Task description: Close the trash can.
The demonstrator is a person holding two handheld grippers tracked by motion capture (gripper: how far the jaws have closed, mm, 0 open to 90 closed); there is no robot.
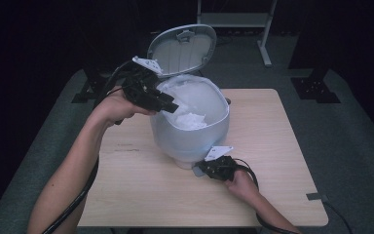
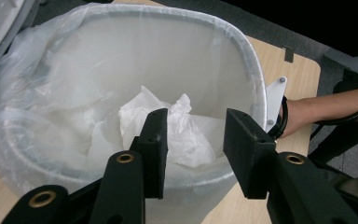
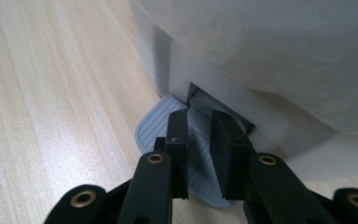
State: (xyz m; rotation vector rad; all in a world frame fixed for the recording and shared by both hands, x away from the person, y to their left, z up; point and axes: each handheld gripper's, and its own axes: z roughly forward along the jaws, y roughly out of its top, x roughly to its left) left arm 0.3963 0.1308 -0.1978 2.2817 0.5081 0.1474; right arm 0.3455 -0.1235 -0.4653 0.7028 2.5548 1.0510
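A pale grey pedal bin (image 1: pixel 190 141) stands on the wooden table (image 1: pixel 272 126) with its lid (image 1: pixel 182 48) raised. A thin clear bag (image 2: pixel 37 93) lines it, and crumpled white tissue (image 2: pixel 186 140) lies inside. My left gripper (image 1: pixel 173 106) hovers over the bin's left rim, pointing into it. In the left gripper view its jaws (image 2: pixel 196 123) stand open with nothing between them, above the tissue. My right gripper (image 3: pixel 199 119) sits low at the bin's front base, jaws nearly together, tips resting on the ribbed grey foot pedal (image 3: pixel 156 126). Nothing is gripped between them.
The bin (image 3: pixel 279 46) occupies the middle of the table. Bare wood lies to the right and in front of it. A small dark tab (image 1: pixel 316 196) marks the table's right front edge. Dark floor and a metal stand's legs (image 1: pixel 265 53) lie beyond.
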